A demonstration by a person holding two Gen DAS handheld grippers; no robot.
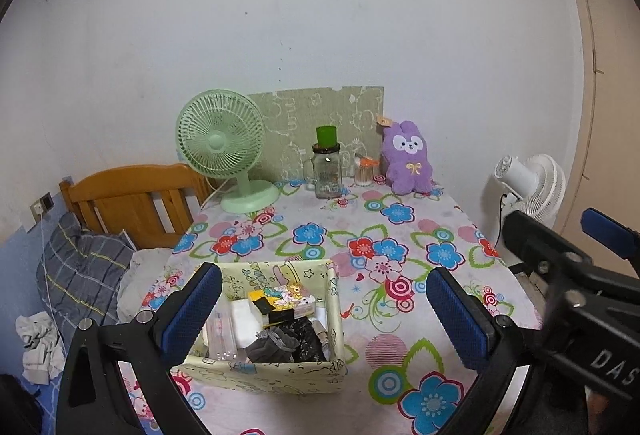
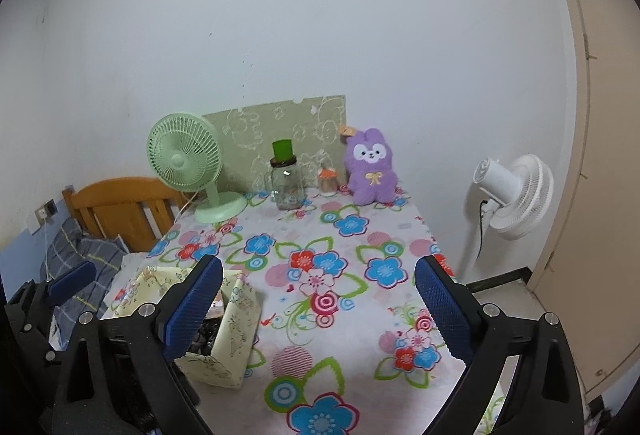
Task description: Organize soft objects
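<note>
On the near part of the table (image 1: 400,235), a pale yellow fabric box (image 1: 276,371) with cartoon prints sits just ahead of the left gripper (image 1: 324,311). That gripper's jaws stand wide apart with nothing between the blue pads; the left pad overlaps the box's near left corner in the left wrist view, though whether they touch cannot be told. The right gripper (image 2: 318,309) hovers over the tablecloth to the right of the box, and its jaws are opening, almost at their widest, with nothing between them.

The box is open at the top and packed: a grey cloth (image 1: 272,345) and a crumpled black item lie at the front, white packets and a small printed yellow pack behind them.

At the far edge of the table a purple plush rabbit (image 1: 408,159) with a white face and a yellow bow sits upright against the wall, well apart from both grippers. Beside it stand a small jar of sticks (image 1: 365,173), a glass mug with a green lid (image 1: 327,171) and a green desk fan (image 1: 224,151), with a patterned green board (image 1: 320,119) leaning behind them.

The tablecloth is white with blue, red and pink flowers. To the left are a wooden headboard (image 1: 132,203) and a plaid pillow (image 1: 84,275); to the right a white standing fan (image 2: 512,195) stands near a beige door.
</note>
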